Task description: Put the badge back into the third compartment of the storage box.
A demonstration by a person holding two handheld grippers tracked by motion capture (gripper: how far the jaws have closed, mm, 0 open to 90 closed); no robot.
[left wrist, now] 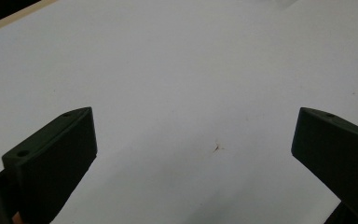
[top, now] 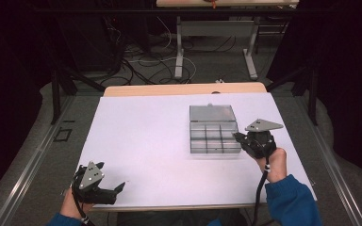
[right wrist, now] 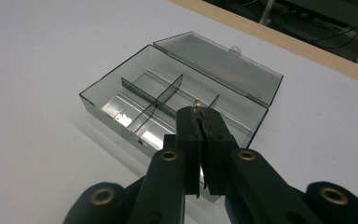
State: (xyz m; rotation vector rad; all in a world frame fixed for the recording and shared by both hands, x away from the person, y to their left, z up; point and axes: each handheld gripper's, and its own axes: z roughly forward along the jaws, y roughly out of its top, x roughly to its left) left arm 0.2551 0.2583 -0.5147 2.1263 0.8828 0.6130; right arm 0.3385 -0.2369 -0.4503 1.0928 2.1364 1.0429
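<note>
Lab, floor cables (top: 146, 66), dark curtains (top: 9, 94)

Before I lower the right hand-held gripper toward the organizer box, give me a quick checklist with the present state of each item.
1. Compartment box lid open: ok, it lies folded back.
2. Right hand-held gripper shut: ok, a tiny silvery piece shows at the tips.
3. What that piece is: cannot tell, too small.
4. Tips over the box: ok, at its near edge.
5. Compartments free: ok for the ones in sight.
6. Left hand-held gripper out of the way: ok, open over bare table.
</note>
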